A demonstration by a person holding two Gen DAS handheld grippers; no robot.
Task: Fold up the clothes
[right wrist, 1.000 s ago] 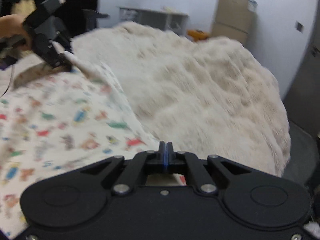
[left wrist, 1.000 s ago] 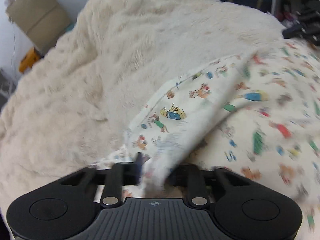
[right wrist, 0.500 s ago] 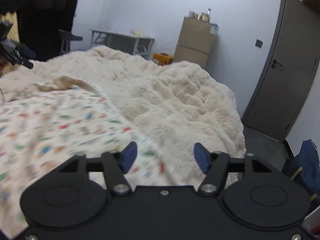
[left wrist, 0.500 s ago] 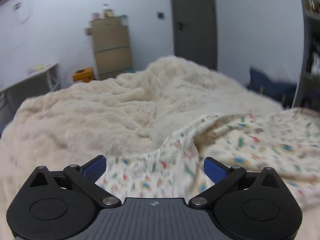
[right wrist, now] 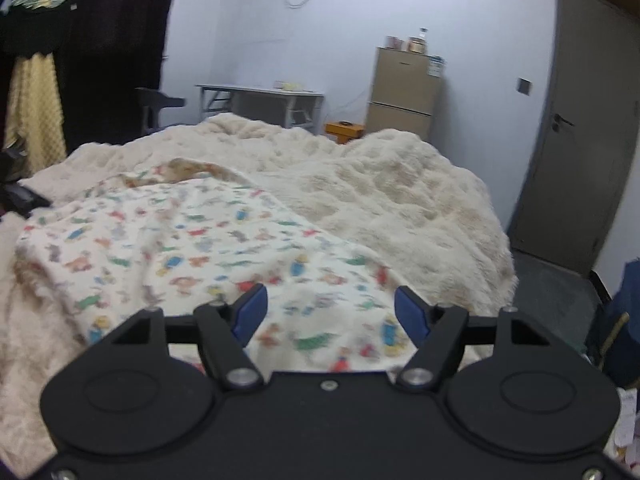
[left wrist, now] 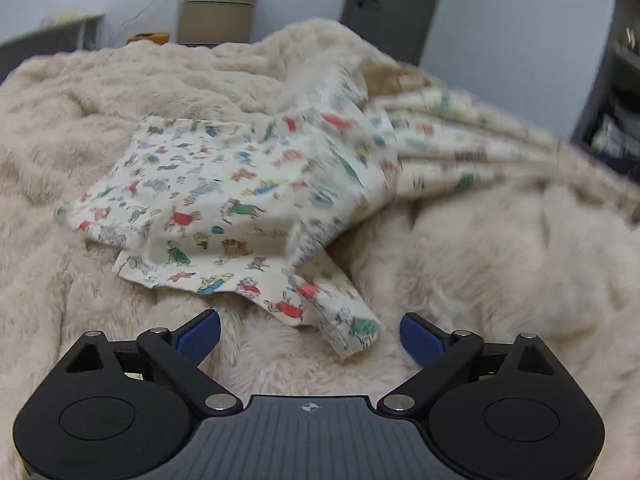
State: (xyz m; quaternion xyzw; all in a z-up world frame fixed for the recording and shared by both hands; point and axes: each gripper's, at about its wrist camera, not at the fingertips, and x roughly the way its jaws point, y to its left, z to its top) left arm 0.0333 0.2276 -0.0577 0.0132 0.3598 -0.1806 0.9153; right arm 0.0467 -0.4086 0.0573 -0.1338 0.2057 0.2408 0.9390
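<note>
on the bed: a printed garment (left wrist: 224, 204) lies on a cream fur blanket (left wrist: 500, 264), part spread, part bunched.
garment, left view: one flap lies fairly flat to the left; a narrow end (left wrist: 352, 324) trails down toward the camera, just ahead of the left gripper (left wrist: 310, 334); the far right part is ridged and blurred.
garment, right view: a broad printed sheet (right wrist: 208, 248) spreads ahead of and under the right gripper (right wrist: 330, 314), with an edge turned up at the far end.
left gripper: spread wide, nothing between the blue pads (left wrist: 200, 334).
right gripper: spread wide too, empty, hanging over the cloth; contact cannot be told.
change: a second ago the left gripper pinched a fold of the cloth and the right one was pressed together; half a second ago both had let go, and now both sit back with the cloth dropped on the blanket.
meaning: one fold or lay-down looks just finished, but the garment is not neat yet; the trailing end and the ridges need a fresh pinch.
next, likely: take the near end or a corner and carry it over the flat flap.
around: a bench (right wrist: 260, 96), a tan cabinet (right wrist: 404, 88), an orange box (right wrist: 344, 130) and a grey door (right wrist: 576, 128) stand beyond the bed; dark clothes (right wrist: 100, 40) hang at far left.
in the way: nothing lies on the garment; the deep fur may drag the thin cloth and hide its edges, and blur makes the far hem hard to read.
</note>
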